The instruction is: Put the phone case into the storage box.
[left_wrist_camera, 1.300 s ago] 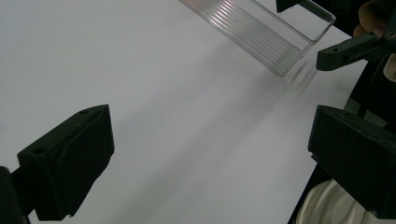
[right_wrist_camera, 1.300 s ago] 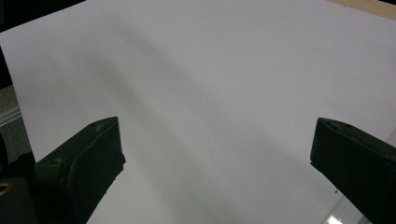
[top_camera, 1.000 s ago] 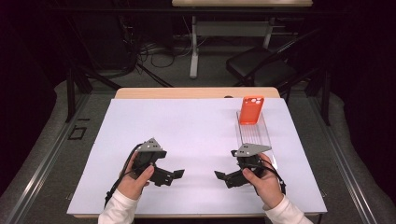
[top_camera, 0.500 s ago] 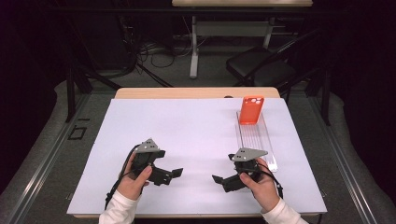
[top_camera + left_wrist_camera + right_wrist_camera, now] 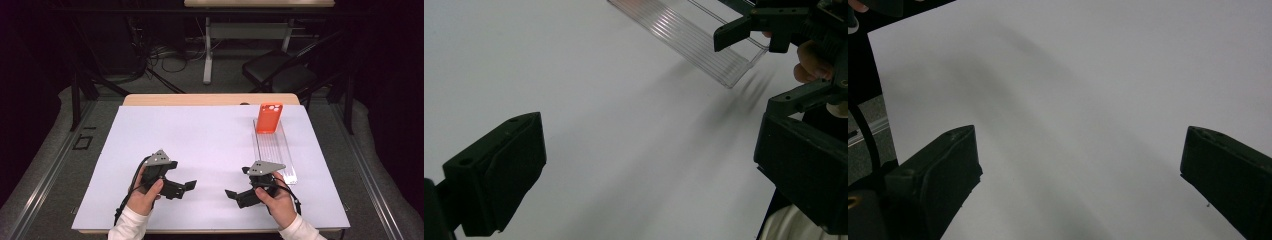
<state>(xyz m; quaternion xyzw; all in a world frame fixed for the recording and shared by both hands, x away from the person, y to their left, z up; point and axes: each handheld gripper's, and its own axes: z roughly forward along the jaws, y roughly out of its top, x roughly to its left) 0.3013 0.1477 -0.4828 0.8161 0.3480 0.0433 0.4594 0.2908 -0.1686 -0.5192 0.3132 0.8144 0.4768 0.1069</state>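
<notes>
The white table (image 5: 200, 150) under me is the biggest thing here: a smooth, matte sheet with a pale wooden edge along its far side. On its right half lies a long clear plastic tray (image 5: 280, 155), ribbed along its length and glossy where light catches it; in the left gripper view its near end sits just beyond my right gripper. An orange phone case (image 5: 269, 118), a rounded rectangle, stands tilted at the tray's far end, well apart from both hands. My left gripper (image 5: 186, 186) rests low near the front edge, its blocky black jaws spread wide with nothing between them. My right gripper (image 5: 234, 194) faces it, jaws equally wide and empty, a grey three-cornered plate on top. Since a second ago my right gripper has drawn back toward me; the left has barely shifted.
</notes>
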